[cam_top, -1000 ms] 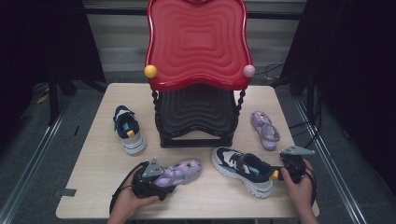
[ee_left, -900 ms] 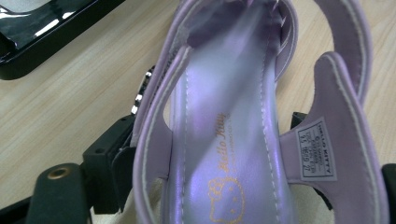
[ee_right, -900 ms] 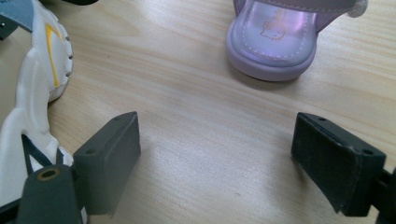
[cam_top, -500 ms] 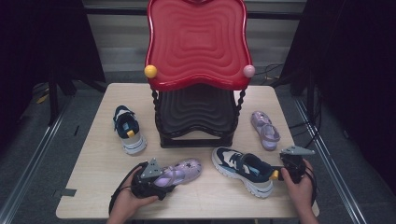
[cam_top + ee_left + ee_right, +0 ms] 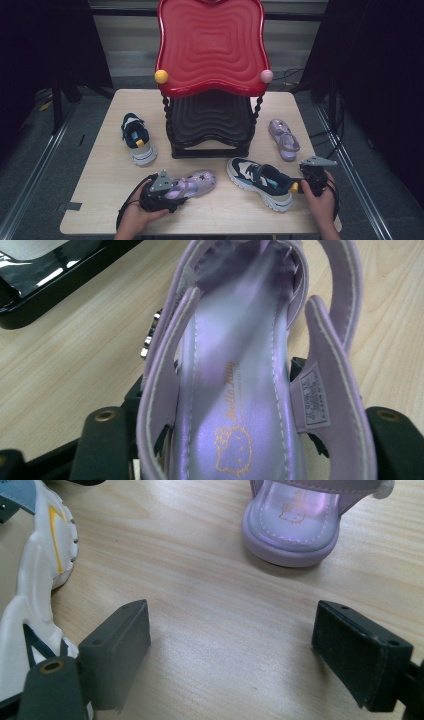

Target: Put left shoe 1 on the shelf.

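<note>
Left tool [image 5: 167, 192] has just been closing round the purple sandal's [image 5: 192, 183] heel, sandal between its jaws on the worktop [image 5: 100, 190]; right tool [image 5: 306, 184] gapes wide, empty, sneaker [image 5: 260, 181] just beside; rack [image 5: 210, 125] bare, nothing shelved yet

Between the jaws of the left tongs [image 5: 240, 440] lies a lilac strapped sandal [image 5: 235, 365]; its glossy insole carries the gold script "Hello Kitty", running lengthwise, with a gold outline of a cat's face and bow printed just below it, nearer the tongs. A small white sewn label on the sandal's side strap, by the right-hand jaw, bears lines of print too fine to read.

Ahead of the right tongs [image 5: 230, 650], a second lilac sandal [image 5: 300, 520] shows the same gold cat-face outline on its insole; the lettering there is too faint to read.
</note>
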A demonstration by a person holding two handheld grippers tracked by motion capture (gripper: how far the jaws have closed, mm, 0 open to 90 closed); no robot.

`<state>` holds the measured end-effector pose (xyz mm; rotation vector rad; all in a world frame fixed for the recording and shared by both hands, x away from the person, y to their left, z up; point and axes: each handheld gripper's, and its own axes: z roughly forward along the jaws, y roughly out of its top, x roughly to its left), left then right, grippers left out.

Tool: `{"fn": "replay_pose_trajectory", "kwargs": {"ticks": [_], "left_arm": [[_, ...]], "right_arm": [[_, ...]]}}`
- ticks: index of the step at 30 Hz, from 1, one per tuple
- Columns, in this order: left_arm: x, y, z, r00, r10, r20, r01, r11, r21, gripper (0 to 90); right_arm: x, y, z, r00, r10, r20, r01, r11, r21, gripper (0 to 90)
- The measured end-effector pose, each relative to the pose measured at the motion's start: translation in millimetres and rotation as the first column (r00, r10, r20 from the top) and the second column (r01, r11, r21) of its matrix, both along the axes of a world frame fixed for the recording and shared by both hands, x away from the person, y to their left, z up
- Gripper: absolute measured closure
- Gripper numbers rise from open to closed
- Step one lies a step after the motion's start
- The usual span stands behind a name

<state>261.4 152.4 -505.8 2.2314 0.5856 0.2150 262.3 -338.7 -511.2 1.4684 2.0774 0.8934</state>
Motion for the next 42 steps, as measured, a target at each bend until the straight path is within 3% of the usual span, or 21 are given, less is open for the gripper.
{"fn": "replay_pose_trajectory", "kwargs": {"ticks": [16,21,32,42], "left_arm": [[-3.6,0.9,2.0,0.9999,0.01,0.007,-0.01,0.9999,0.005,37.5],[-5.2,3.0,4.8,0.9996,0.021,0.018,-0.021,0.9997,-0.011,37.6],[-6.0,7.1,20.8,0.9992,0.039,0.011,-0.039,0.9981,-0.048,37.6],[-9.1,7.6,41.7,0.9975,0.07,0.01,-0.07,0.9968,-0.039,37.7]], "right_arm": [[0.1,-0.1,0.0,1.0,0.001,0.0,-0.001,1.0,0.0,15.1],[0.1,-0.1,0.0,1.0,0.001,0.0,-0.001,1.0,0.0,15.1],[0.2,-0.1,0.0,1.0,0.001,0.0,-0.001,1.0,0.0,15.1],[0.1,-0.1,0.0,1.0,0.001,0.0,-0.001,1.0,0.0,15.1]]}}
